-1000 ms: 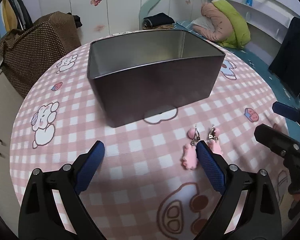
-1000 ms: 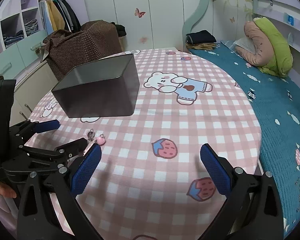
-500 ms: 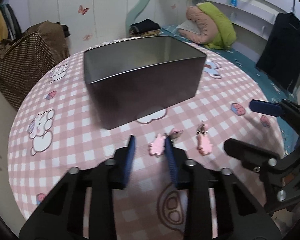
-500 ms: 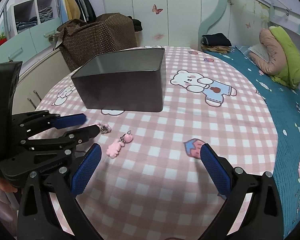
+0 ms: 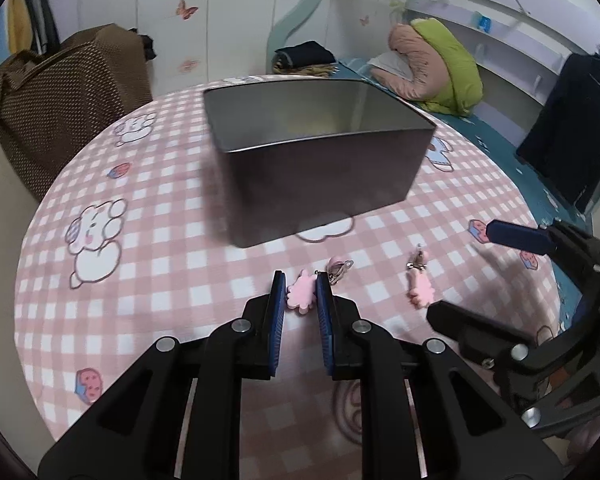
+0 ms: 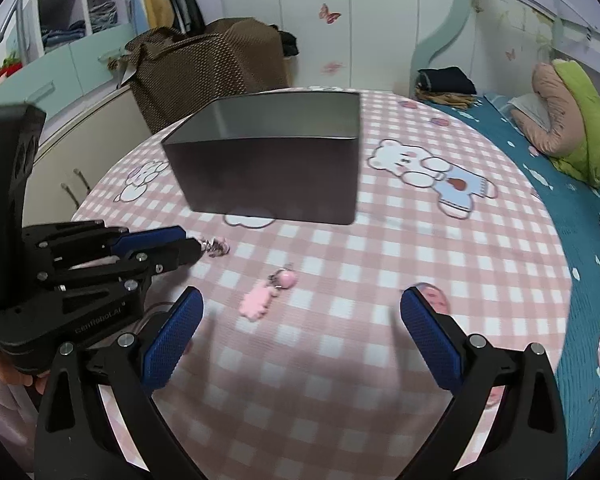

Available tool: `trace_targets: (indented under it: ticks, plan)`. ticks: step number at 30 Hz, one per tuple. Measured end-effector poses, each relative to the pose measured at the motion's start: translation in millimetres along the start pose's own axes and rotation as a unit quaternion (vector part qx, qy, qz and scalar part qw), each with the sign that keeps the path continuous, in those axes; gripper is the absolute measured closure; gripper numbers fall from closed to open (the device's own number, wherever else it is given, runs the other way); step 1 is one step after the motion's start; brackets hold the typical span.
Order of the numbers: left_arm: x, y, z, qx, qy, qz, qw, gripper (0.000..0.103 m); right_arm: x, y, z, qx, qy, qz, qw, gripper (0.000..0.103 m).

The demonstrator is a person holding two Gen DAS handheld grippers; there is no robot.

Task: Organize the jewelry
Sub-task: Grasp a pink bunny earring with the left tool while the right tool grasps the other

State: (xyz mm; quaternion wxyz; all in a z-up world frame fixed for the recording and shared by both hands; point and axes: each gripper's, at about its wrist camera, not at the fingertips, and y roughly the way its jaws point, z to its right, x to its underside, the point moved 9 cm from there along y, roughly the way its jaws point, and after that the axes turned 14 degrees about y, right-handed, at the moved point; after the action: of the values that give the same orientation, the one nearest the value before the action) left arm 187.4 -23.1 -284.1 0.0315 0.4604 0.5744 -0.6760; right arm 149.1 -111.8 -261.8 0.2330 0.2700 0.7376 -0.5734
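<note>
Pink earrings are seen on the checked tablecloth (image 5: 172, 264), in front of the near wall of an open metal tin (image 5: 320, 184). One pink earring (image 5: 300, 295) is pinched between the blue pads of the left gripper (image 5: 300, 300), whose jaws have just been closing and are now pressed against the charm's two sides; its metal clip (image 5: 338, 270) sticks out beyond the fingertips toward the tin. In the right wrist view only that clip (image 6: 216, 247) is visible at the tip of the left gripper (image 6: 188, 242), and whether the charm is lifted clear of the cloth cannot be told. The second pink earring (image 5: 419, 288) is lying flat on the cloth to the right of the first, apart from it. In the right wrist view it (image 6: 266, 294) is seen between the two grippers, just beyond the left pad of the right gripper (image 6: 300, 322), untouched. The right gripper's jaws are spread wide with nothing between them but tablecloth. The tin (image 6: 268, 168) is standing upright near the middle of the round table, and its inside looks bare where it is visible. A brown dotted bag (image 6: 208, 68) is set beyond the table on the far left. A teal bedspread (image 6: 580, 216) with a pink and green pillow (image 6: 568, 124) is spread on the right.
</note>
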Motion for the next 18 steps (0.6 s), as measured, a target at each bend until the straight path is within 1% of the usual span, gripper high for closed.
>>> trace_targets:
  ticks: [1, 2, 3, 4, 6, 9, 13, 15, 16, 18]
  plan:
    - [1.1, -1.6, -2.8, -0.002, -0.003, 0.001, 1.0000, 0.087, 0.9, 1.5, -2.3, 0.000, -0.004, -0.002, 1.000, 0.013]
    - [2.2, -3.0, -5.3, -0.002, -0.006, 0.001, 1.0000, 0.087, 2.0, 3.5, -4.6, 0.000, -0.008, -0.005, 1.000, 0.020]
    - [3.5, -4.4, -8.1, -0.003, -0.010, 0.002, 0.9999, 0.087, 2.9, 6.2, -6.6, 0.003, -0.011, -0.007, 1.000, 0.023]
    - [4.2, -5.7, -10.3, -0.003, -0.014, 0.003, 0.9999, 0.087, 4.0, 8.7, -8.0, 0.006, -0.013, -0.009, 1.000, 0.024]
    - [6.2, -8.2, -15.3, -0.005, -0.022, 0.004, 0.9997, 0.087, 6.7, 14.6, -12.7, 0.009, -0.020, -0.017, 1.000, 0.031]
    - [6.8, -9.8, -18.5, -0.004, -0.030, 0.007, 0.9995, 0.087, 8.2, 17.5, -20.5, 0.017, -0.043, -0.012, 0.999, 0.037]
    - [7.2, -8.4, -20.3, -0.002, -0.039, 0.008, 0.9992, 0.087, 8.8, 16.0, -21.8, 0.012, -0.046, -0.009, 0.999, 0.042]
    - [8.4, -8.0, -19.3, 0.002, -0.041, 0.008, 0.9991, 0.087, 7.9, 14.9, -18.4, 0.014, -0.044, -0.005, 0.999, 0.052]
    - [8.9, -7.5, -19.0, 0.003, -0.041, 0.008, 0.9991, 0.087, 7.1, 14.0, -16.0, 0.016, -0.044, -0.005, 0.999, 0.056]
    - [9.9, -6.1, -18.5, 0.004, -0.042, 0.006, 0.9991, 0.087, 5.1, 13.3, -11.2, 0.019, -0.044, -0.003, 0.999, 0.074]
